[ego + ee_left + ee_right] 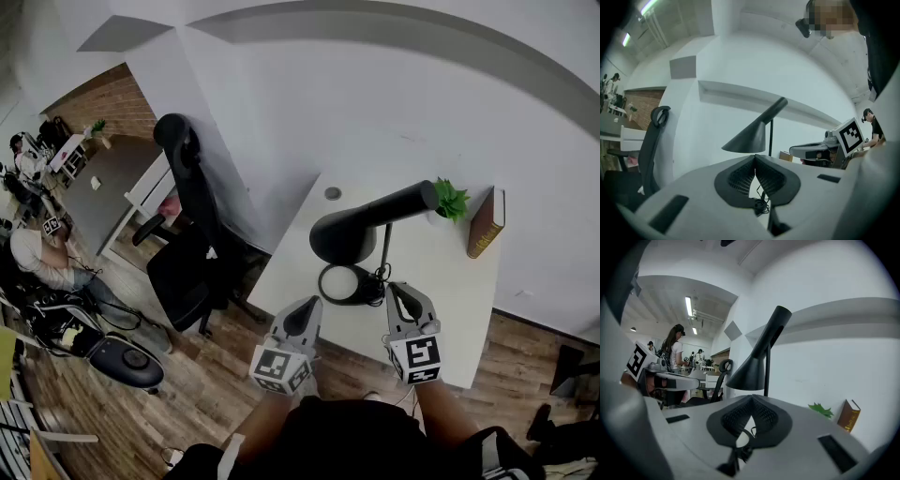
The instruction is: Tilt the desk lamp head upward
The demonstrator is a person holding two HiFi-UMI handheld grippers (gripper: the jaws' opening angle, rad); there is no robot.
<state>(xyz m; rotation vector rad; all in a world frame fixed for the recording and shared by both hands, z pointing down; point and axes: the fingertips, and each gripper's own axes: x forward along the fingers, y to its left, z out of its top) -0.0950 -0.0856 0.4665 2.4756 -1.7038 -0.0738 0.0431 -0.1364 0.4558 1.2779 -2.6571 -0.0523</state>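
Observation:
A black desk lamp stands on the white desk [441, 281]. Its cone head [342, 236] slopes down over the round base [341, 283], and its slim stem [385, 246] rises beside the base. My left gripper [303, 317] hovers at the desk's near edge, just short of the base, shut and empty. My right gripper [402, 300] sits to the right of the base, also shut with nothing in it. The left gripper view shows the lamp head [747, 138] beyond the shut left gripper [754, 159]. The right gripper view shows the lamp head [750, 373] above the shut right gripper [751, 399].
A small green plant [451, 198] and a brown book [486, 223] stand at the back of the desk against the white wall. A black office chair [192, 239] is left of the desk. People sit at other desks at the far left [33, 253].

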